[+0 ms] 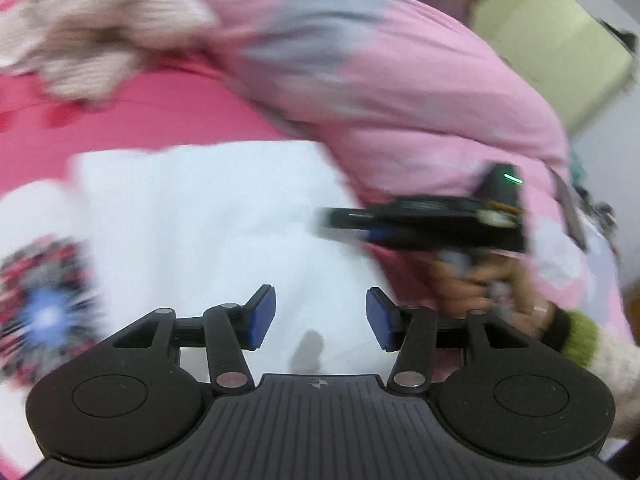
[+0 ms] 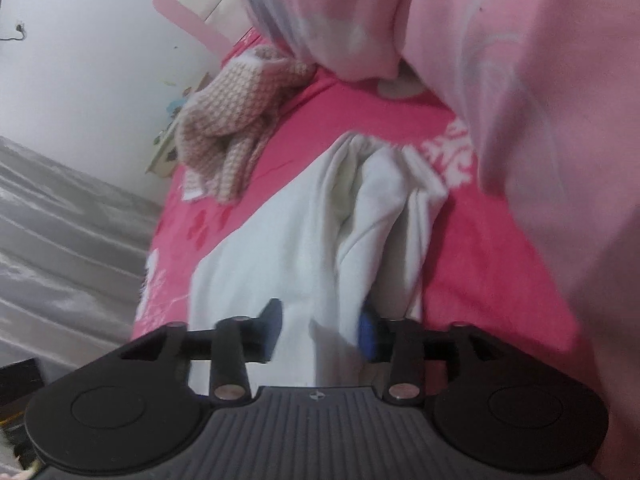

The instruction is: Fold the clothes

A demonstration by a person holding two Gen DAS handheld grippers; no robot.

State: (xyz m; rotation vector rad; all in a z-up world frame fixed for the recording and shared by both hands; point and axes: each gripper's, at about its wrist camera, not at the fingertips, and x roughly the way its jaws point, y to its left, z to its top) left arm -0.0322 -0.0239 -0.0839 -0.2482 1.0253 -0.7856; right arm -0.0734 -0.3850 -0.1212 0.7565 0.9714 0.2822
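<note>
A white garment (image 1: 200,220) lies spread on the bright pink bedsheet (image 1: 160,112), with a dark red and blue round print (image 1: 44,312) at its left edge. My left gripper (image 1: 320,312) hovers open just above the white cloth, nothing between its blue pads. In the left wrist view my right gripper (image 1: 336,222) shows from the side at the garment's right edge, held by a hand (image 1: 480,284). In the right wrist view my right gripper (image 2: 318,328) stands open over the white garment (image 2: 280,248), whose far end is bunched in folds; a fold lies by the right pad, blurred.
A beige knitted garment (image 1: 92,40) (image 2: 228,132) lies crumpled at the far side of the sheet (image 2: 360,112). A bulky light pink quilt (image 1: 420,80) (image 2: 540,120) crowds the right side. Grey shiny fabric (image 2: 60,220) lies beyond the bed's left edge.
</note>
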